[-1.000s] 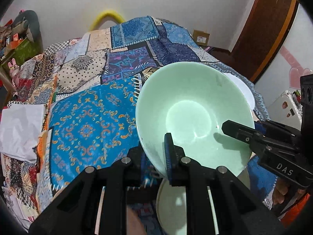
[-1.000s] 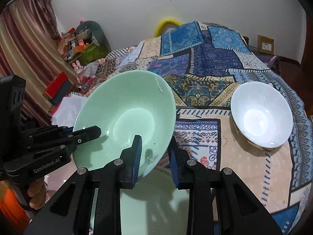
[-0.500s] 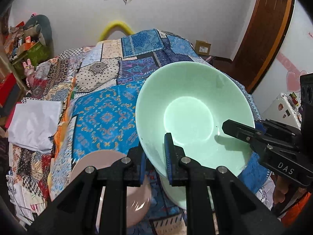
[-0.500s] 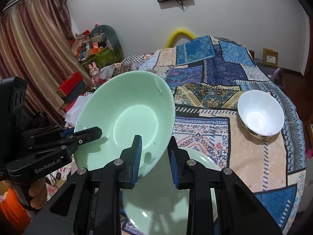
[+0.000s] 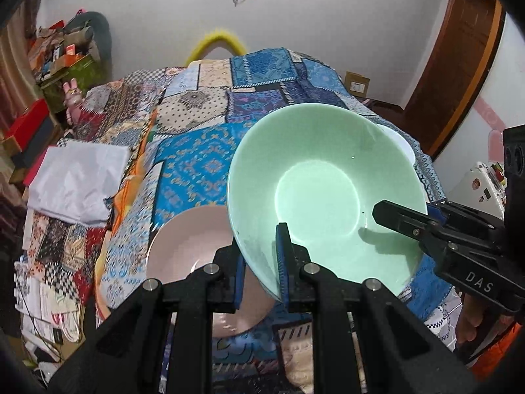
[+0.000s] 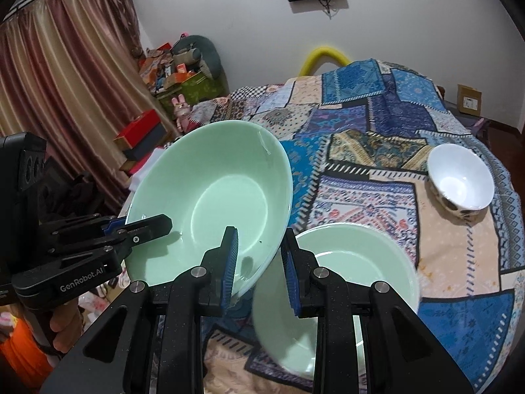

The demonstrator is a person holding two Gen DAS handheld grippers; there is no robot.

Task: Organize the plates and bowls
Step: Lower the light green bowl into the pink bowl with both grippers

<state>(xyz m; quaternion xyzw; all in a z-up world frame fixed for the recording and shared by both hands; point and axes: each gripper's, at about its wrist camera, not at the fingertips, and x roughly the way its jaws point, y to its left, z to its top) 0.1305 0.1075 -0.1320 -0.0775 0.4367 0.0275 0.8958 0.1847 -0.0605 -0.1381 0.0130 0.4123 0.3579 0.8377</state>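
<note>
Both grippers have carried the green bowl (image 5: pixel 323 193) up and back from the bed over the last second: a pink plate (image 5: pixel 193 259) has come into view under its left edge, and in the right wrist view a second green dish (image 6: pixel 344 282) on the quilt (image 6: pixel 377 151) is now fully exposed beside it. Bowl is clear of the quilt, tilted, rim toward the far wall. Left gripper (image 5: pixel 261 262) is clamped tight on the near rim; right gripper (image 6: pixel 259 262) pinches the rim on the opposite side, jaws nearly closed. Reads as mid-transfer, likely toward a stack, destination not evident. White bowl (image 6: pixel 461 180) sits on the quilt, well right of the green bowl. Hidden: green bowl's underside, most of the white bowl in the left view, and the pink plate's near edge behind the fingers. The second green dish is motion-blurred; can't tell plate from shallow bowl.
</note>
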